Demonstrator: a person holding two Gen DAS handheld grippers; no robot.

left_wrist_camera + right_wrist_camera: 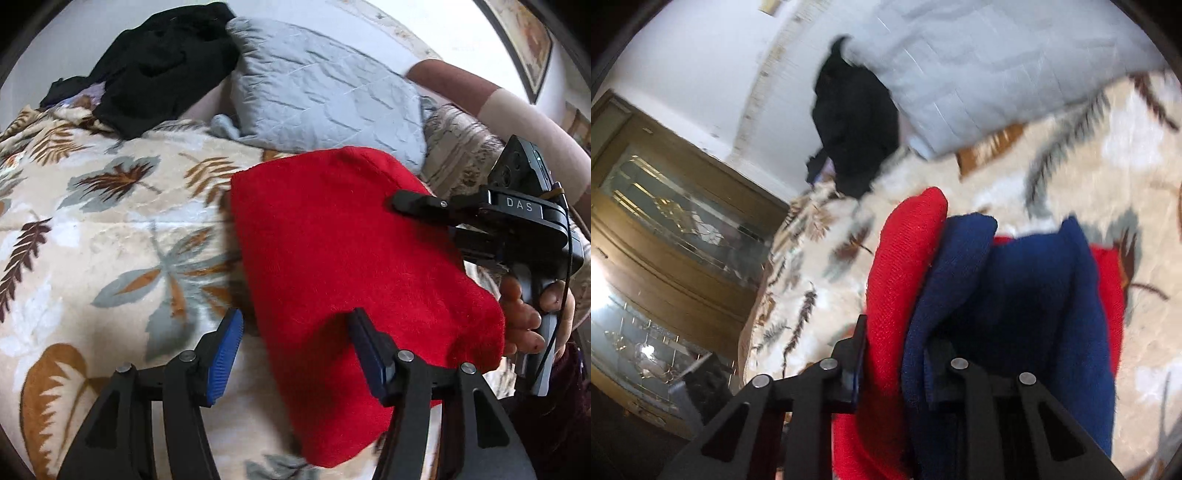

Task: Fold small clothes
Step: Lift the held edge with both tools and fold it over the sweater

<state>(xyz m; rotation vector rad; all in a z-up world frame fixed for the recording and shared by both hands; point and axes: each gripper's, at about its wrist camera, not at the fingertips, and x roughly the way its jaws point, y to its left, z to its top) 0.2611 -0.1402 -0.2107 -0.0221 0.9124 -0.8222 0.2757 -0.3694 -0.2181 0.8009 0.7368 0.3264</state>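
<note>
A folded red garment (pixel 347 258) lies on the leaf-patterned blanket (pixel 110 229). My left gripper (pixel 295 354) is open, its blue pads apart, over the garment's near left edge. My right gripper (pixel 406 203) reaches in from the right, one finger on top of the garment's right side. In the right wrist view the right gripper (pixel 905 354) is shut on a stack of red cloth (pixel 901 273) and navy cloth (pixel 1015 295); the right fingertip is hidden under the fabric.
A grey quilted pillow (pixel 325 96) and a heap of black clothing (pixel 162 62) lie at the far side of the bed. A wooden glass-door cabinet (pixel 665 240) stands beyond the bed's edge.
</note>
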